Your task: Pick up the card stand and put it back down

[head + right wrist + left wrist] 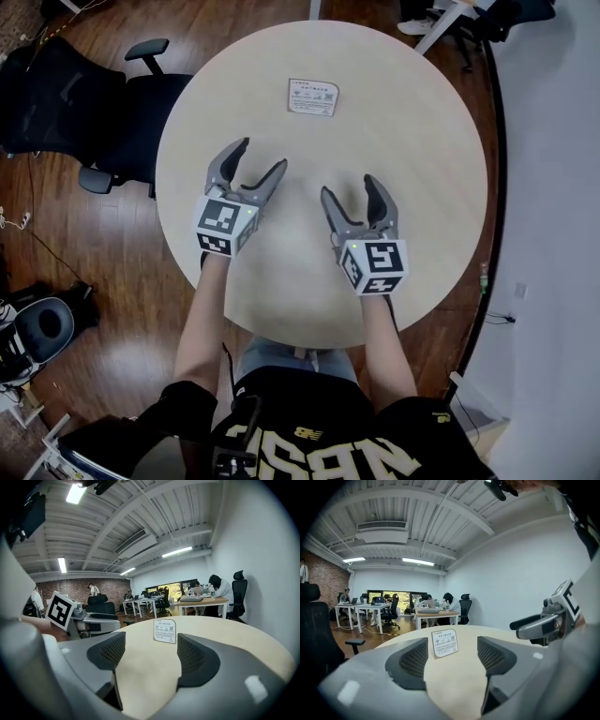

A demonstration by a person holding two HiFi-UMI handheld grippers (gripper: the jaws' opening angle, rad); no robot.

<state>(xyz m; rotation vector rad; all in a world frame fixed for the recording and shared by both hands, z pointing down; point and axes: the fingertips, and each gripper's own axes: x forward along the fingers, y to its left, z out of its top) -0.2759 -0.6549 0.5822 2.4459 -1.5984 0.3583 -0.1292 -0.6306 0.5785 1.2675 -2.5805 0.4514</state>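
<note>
Well beyond left tool [262, 154] and right tool [349, 186] stands card stand [313, 97].

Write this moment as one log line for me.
card stand: standing on table, untouched | left tongs: open, empty | right tongs: open, empty | both short of stand

Card stand [312, 97] print too small to read.
</note>
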